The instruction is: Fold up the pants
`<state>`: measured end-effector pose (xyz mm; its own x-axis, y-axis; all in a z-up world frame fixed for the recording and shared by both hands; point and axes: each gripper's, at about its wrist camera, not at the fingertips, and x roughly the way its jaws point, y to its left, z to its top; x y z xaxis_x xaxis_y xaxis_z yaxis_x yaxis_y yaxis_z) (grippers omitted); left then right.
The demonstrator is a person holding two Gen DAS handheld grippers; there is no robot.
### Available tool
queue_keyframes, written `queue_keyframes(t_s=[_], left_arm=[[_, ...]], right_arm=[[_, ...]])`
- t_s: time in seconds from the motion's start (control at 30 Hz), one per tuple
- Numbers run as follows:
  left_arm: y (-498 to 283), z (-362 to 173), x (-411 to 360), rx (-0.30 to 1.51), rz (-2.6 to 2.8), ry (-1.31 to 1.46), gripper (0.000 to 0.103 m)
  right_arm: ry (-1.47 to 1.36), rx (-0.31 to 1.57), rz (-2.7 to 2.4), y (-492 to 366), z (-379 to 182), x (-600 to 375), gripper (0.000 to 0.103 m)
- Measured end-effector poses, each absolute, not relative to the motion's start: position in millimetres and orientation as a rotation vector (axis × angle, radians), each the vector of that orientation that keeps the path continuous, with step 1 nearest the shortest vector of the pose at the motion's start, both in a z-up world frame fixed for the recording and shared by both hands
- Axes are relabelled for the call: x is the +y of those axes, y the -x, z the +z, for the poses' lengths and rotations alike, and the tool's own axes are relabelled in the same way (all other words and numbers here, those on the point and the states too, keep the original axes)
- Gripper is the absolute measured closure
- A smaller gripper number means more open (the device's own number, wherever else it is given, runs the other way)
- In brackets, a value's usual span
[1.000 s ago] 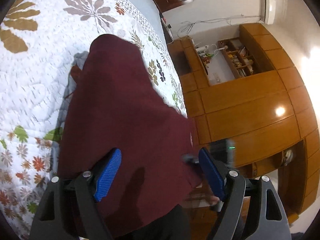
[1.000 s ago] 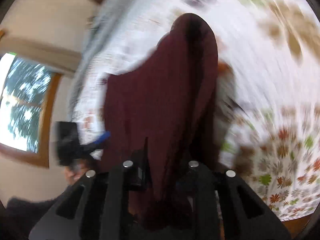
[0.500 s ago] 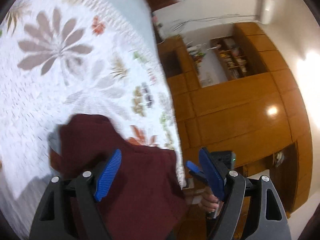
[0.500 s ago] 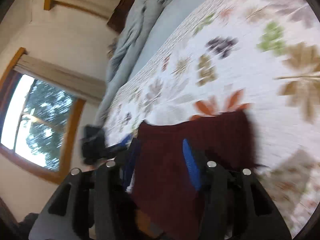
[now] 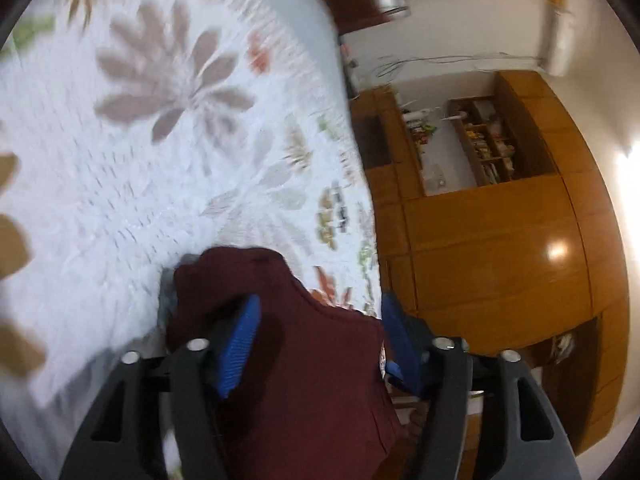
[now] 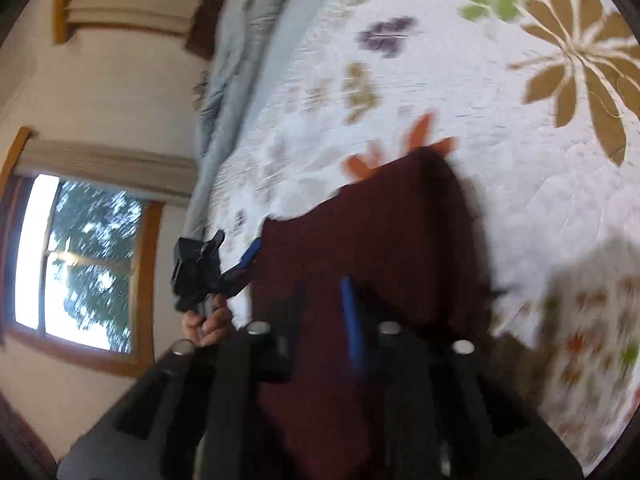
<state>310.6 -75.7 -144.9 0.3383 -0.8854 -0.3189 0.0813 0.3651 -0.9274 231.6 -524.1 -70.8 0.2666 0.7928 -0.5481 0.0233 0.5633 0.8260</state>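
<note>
The dark red pants (image 5: pixel 304 360) lie folded on the flowered quilt near the bed's edge; they also show in the right wrist view (image 6: pixel 376 248). My left gripper (image 5: pixel 320 344) is open, its blue pads spread over the pants' near part. My right gripper (image 6: pixel 320 320) is open just above the pants, one blue pad (image 6: pixel 352 324) showing, the other blurred. The left gripper (image 6: pixel 224 272), held by a hand, shows in the right wrist view beside the pants' left edge. Both views are blurred.
The white flowered quilt (image 5: pixel 140 160) covers the bed. A grey blanket (image 6: pixel 232 60) lies along the far side. Wooden cabinets (image 5: pixel 500 240) stand past the bed's edge. A window (image 6: pixel 80 260) is in the wall at left.
The right gripper let go of the pants and opened. The long hanging pants now lie as a shorter folded bundle on the quilt. Both grippers have swung towards the bed.
</note>
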Motion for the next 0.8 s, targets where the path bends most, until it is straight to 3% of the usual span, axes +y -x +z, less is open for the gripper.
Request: queue_keyframes(t_s=[0.07,0.2,0.23,0.27,0.3,0.33,0.43,0.53,0.57,0.6,0.67,0.7,0.8], left_arm=[[-280.8,-126.6,-75.9,0.985,-0.854,0.982,0.038],[-223.3,-125.6,-94.3,1.019,-0.978,0.986,0.038],[-211.5,-134.8,-101.4,1.059,-0.985,0.97,0.038],[-202.0,-149.0,-109.5,1.11,-0.979,0.944,0.039],[-196.9,-160.5,-114.2,1.13,-0.958,0.932,0.039],[-194.7,-167.8,-115.9,1.136,-0.953,0.933,0.04],[-197.6,-187.9,-110.3,1.142,-0.948,0.964,0.067],[-199.0,-194.9,-102.5,1.155,-0.953,1.027,0.067],[-198.8,-193.5,-102.8,1.154,-0.958,1.022,0.065],[-198.3,-191.2,-102.6,1.152,-0.956,1.019,0.062],[-194.8,-181.6,-102.1,1.127,-0.965,1.03,0.044],[-191.7,-175.9,-103.6,1.109,-0.977,1.037,0.042],[-184.4,-168.3,-112.4,1.076,-1.026,1.038,0.04]], right_arm=[[-0.809,1.186,0.698,-211.6,-52.9,-507.3,0.069],[-0.74,1.218,0.81,-170.0,-47.1,-489.8,0.068],[-0.716,1.233,0.8,-167.3,-51.4,-485.6,0.07],[-0.684,1.272,0.759,-163.4,-64.0,-487.2,0.079],[-0.672,1.298,0.733,-163.0,-75.8,-490.3,0.101],[-0.67,1.323,0.705,-162.1,-87.9,-496.4,0.103],[-0.743,1.322,0.681,-158.9,-101.4,-516.8,0.103],[-0.711,1.312,0.652,-154.4,-85.2,-524.7,0.103],[-0.697,1.315,0.642,-154.9,-78.2,-526.0,0.1],[-0.697,1.31,0.64,-156.2,-71.5,-526.0,0.09],[-0.721,1.272,0.656,-164.6,-52.0,-519.6,0.074],[-0.749,1.251,0.663,-175.5,-49.3,-509.8,0.069],[-0.875,1.21,0.718,-215.9,-46.7,-476.8,0.068]])
